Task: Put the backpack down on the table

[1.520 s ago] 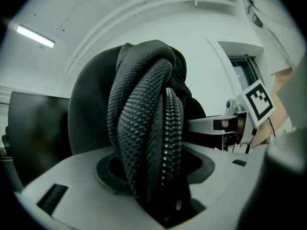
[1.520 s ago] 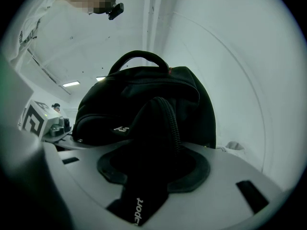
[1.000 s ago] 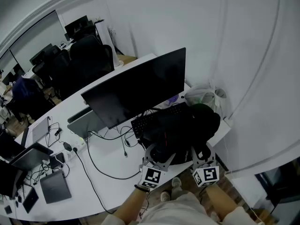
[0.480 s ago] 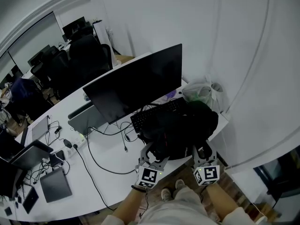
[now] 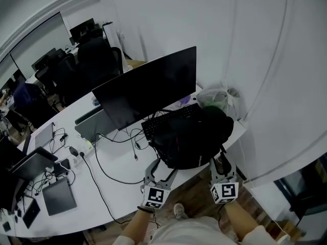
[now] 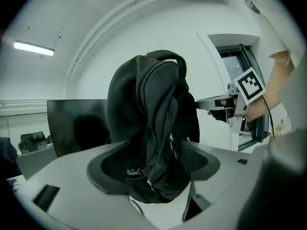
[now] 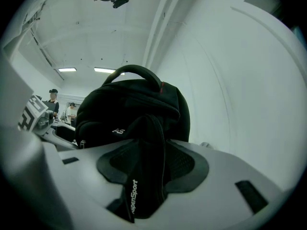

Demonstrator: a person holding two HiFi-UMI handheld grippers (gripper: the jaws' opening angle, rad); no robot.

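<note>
My left tool [image 5: 162,170] and right tool [image 5: 220,163] both clench folds of the backpack [image 5: 191,137], which already seems to sit at the worktop's [image 5: 115,188] near right corner, so only letting go remains.

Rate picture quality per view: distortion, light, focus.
Head view: fisheye bows the wall and table edge; light is even, yet the black backpack shows little detail. Left gripper view: dark round vignette, ceiling lamp blown out. Right gripper view: same vignette; the strap print is sharp.

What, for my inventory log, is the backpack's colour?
The backpack is black, with white lettering on its strap; clearest in the right gripper view.
</note>
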